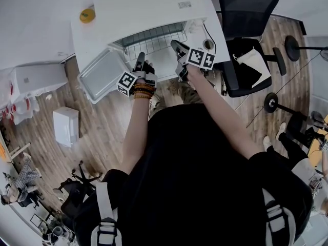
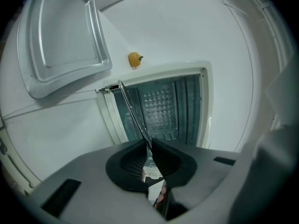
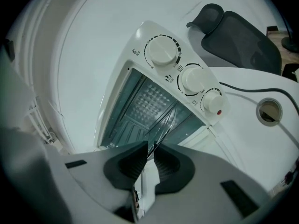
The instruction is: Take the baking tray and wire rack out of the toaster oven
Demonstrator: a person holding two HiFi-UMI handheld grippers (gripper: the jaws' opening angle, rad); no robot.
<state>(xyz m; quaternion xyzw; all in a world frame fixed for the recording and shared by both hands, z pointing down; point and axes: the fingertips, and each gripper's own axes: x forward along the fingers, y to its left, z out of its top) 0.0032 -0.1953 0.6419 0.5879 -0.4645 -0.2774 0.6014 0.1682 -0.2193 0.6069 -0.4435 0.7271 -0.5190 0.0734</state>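
The wire rack [image 1: 154, 39] sticks out of the open white toaster oven [image 1: 148, 12], and both grippers hold its front edge. My left gripper [image 1: 139, 61] is shut on the rack's left corner; a thin wire [image 2: 133, 111] runs into its pads. My right gripper [image 1: 177, 49] is shut on the rack's right side, where the wires [image 3: 164, 124] pass between its pads. In the gripper views the oven's dark cavity [image 2: 163, 106] lies just ahead, with three knobs [image 3: 192, 78] to its right. The grey baking tray [image 1: 102, 73] lies on the table to the left of the oven and shows as well in the left gripper view [image 2: 60, 41].
A small orange fruit-like thing [image 2: 135, 59] sits behind the tray near the oven. A black cable and a round grommet hole [image 3: 269, 111] are on the table at the right. A black office chair [image 1: 246, 14] stands to the right, and a white box [image 1: 66, 126] sits on the wooden floor.
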